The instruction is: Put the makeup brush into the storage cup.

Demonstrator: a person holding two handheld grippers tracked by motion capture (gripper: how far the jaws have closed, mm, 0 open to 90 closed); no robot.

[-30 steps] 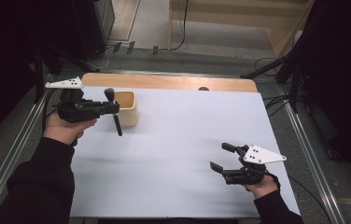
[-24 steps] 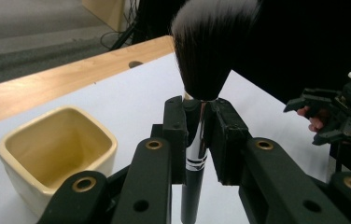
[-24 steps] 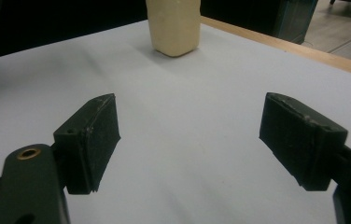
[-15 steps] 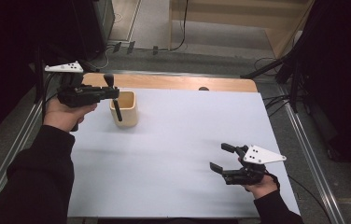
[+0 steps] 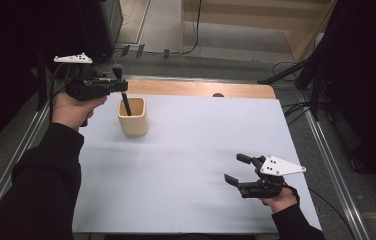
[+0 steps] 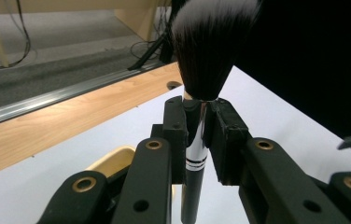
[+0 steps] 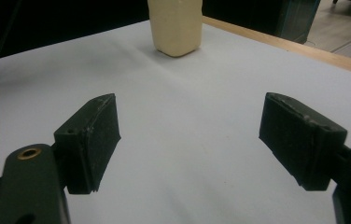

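My left gripper [image 5: 122, 89] is shut on a black-handled makeup brush [image 5: 125, 102], held upright with the bristles up. The handle's lower end hangs inside the mouth of a cream square cup [image 5: 133, 118] at the back left of the white table. In the left gripper view the brush [image 6: 197, 140] is clamped between the two pads, its dark bristle head above them and the cup rim [image 6: 113, 160] below. My right gripper [image 5: 237, 169] rests low at the front right, open, with nothing between its jaws; its view looks across the table to the cup [image 7: 175, 25].
A white mat [image 5: 196, 150] covers the table, with a wooden strip [image 5: 196, 88] along the far edge. Metal rails [image 5: 326, 150] run down both sides. Cables and wooden furniture lie on the floor behind.
The left gripper has carried the brush away from the person and slightly up, bringing its handle from beside the cup to over and into the cup's mouth. The right gripper has stayed still.
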